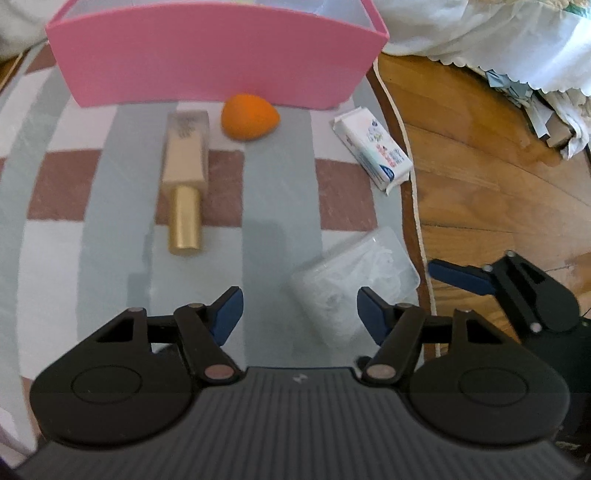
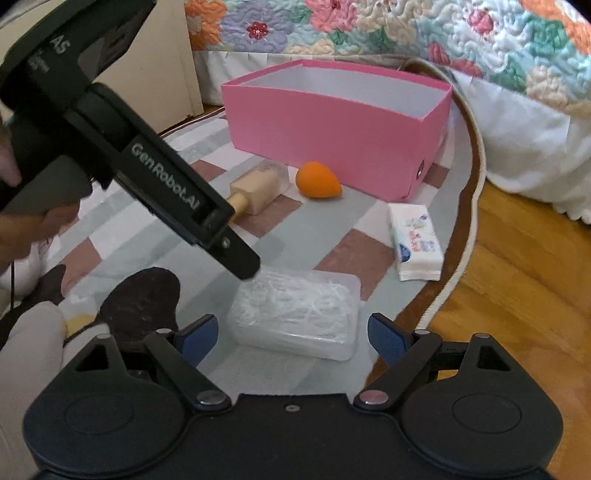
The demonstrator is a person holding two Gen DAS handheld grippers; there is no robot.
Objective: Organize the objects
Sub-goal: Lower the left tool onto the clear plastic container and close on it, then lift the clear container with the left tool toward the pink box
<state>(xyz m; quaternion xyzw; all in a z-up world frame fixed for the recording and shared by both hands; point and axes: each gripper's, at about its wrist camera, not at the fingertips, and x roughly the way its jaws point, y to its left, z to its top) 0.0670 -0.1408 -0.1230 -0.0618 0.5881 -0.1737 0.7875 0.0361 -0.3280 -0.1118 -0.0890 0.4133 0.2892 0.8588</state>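
Note:
A clear plastic box [image 1: 354, 284] [image 2: 295, 314] of white picks lies on the rug near its right edge. My left gripper [image 1: 301, 312] is open just above the rug, with the box's left part between its fingers and no pad pressing it. In the right wrist view one left finger [image 2: 243, 264] reaches down to the box's far left corner. My right gripper [image 2: 293, 336] is open wide, and the box sits just ahead between its pads, untouched. Farther off stand an open pink box [image 1: 218, 62] [image 2: 332, 133], an orange sponge [image 1: 249, 116], a gold-capped bottle [image 1: 186, 173] and a tissue pack [image 1: 373, 147].
The round checked rug [image 1: 280, 229] ends at a corded rim, with wooden floor [image 1: 480, 166] to the right. Floral bedding [image 2: 406, 33] hangs behind the pink box. A dark plush item [image 2: 140, 302] lies left of the clear box. A hand [image 2: 11, 221] holds the left gripper.

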